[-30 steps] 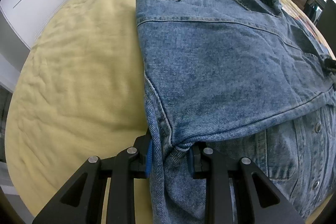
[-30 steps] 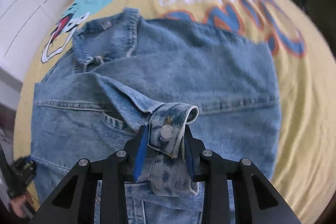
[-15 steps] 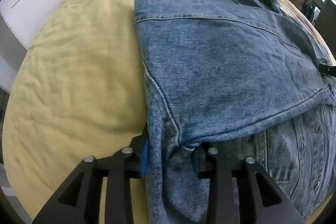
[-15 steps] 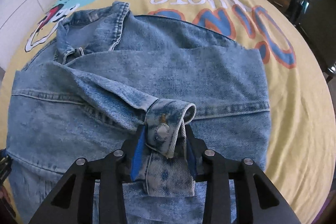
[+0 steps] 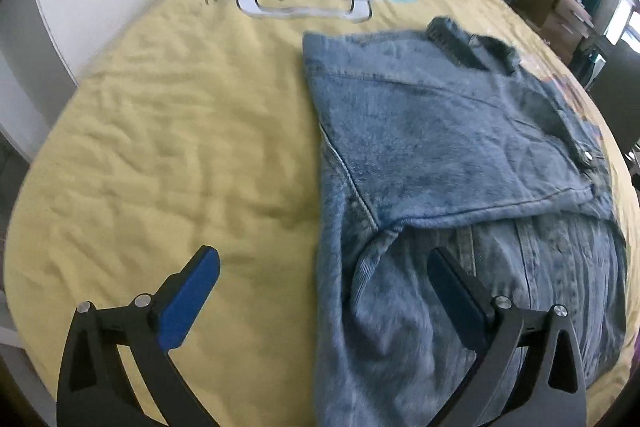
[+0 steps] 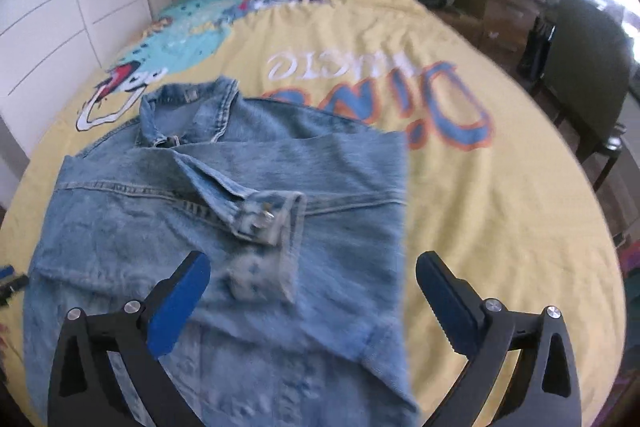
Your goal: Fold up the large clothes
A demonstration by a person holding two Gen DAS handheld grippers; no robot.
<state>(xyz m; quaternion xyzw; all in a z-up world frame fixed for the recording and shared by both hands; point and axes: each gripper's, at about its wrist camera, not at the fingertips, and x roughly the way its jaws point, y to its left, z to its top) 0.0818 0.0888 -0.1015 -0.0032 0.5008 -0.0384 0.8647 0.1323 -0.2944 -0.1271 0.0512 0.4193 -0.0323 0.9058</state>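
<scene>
Yellow bedspread point(image 5: 168, 131) under a half-folded denim jacket point(image 5: 440, 155).
Left gripper point(image 5: 324, 271) and right gripper point(image 6: 312, 273) just opened, empty; sleeve cuff point(image 6: 268, 223) laid across; next, fold the hem upward.

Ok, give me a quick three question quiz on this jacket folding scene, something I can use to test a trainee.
1. True or false: the right gripper is clamped on the sleeve cuff.
2. What covers the bed under the denim jacket? A) a plain white sheet B) a yellow printed bedspread C) a grey blanket
3. Fill in: the cuff lies on ____ of the folded jacket.

Key
1. False. Its jaws have just been opening, and the cuff lies free beyond them; the left gripper is open too.
2. B, the yellow printed bedspread.
3. Top.
</scene>
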